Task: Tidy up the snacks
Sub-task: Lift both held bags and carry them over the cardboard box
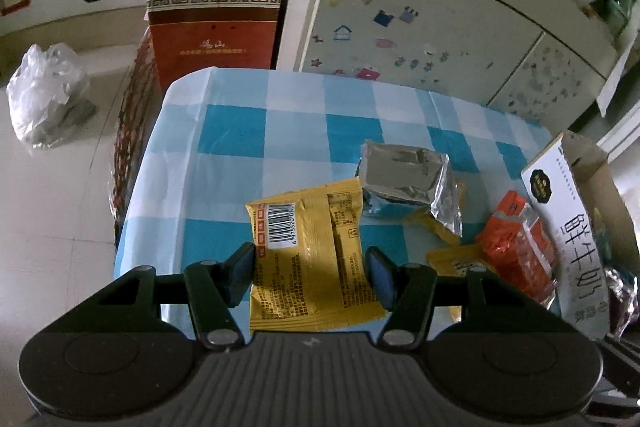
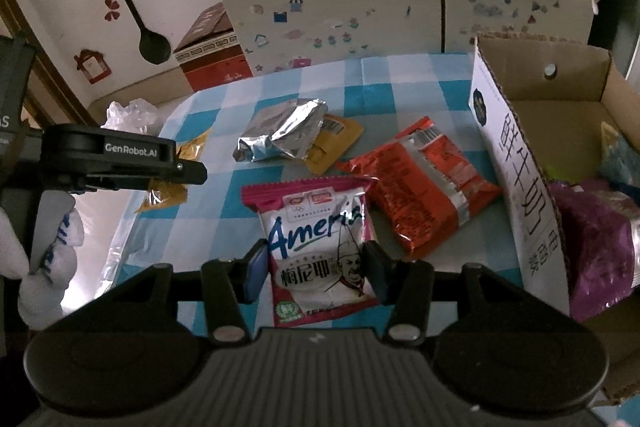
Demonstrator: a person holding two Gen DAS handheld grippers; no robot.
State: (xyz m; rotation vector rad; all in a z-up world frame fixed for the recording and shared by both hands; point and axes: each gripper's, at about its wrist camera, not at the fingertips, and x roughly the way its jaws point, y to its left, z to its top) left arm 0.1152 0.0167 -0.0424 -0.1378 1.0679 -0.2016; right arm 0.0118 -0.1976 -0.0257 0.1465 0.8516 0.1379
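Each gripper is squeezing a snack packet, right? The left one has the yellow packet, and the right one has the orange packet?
Nearly. The left gripper does squeeze the yellow packet. But the right gripper holds the white and pink packet, not the orange one. The right wrist view shows the orange packet lying on the checked tablecloth beside the cardboard box.

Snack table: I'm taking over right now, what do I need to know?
Left gripper: shut on the yellow packet.
Right gripper: shut on the pink-and-white packet.
On the checked tablecloth: silver packet, red packet, another yellow one under the silver.
Done: a purple packet and others lie in the cardboard box.
Left: box both held packets, then the rest.
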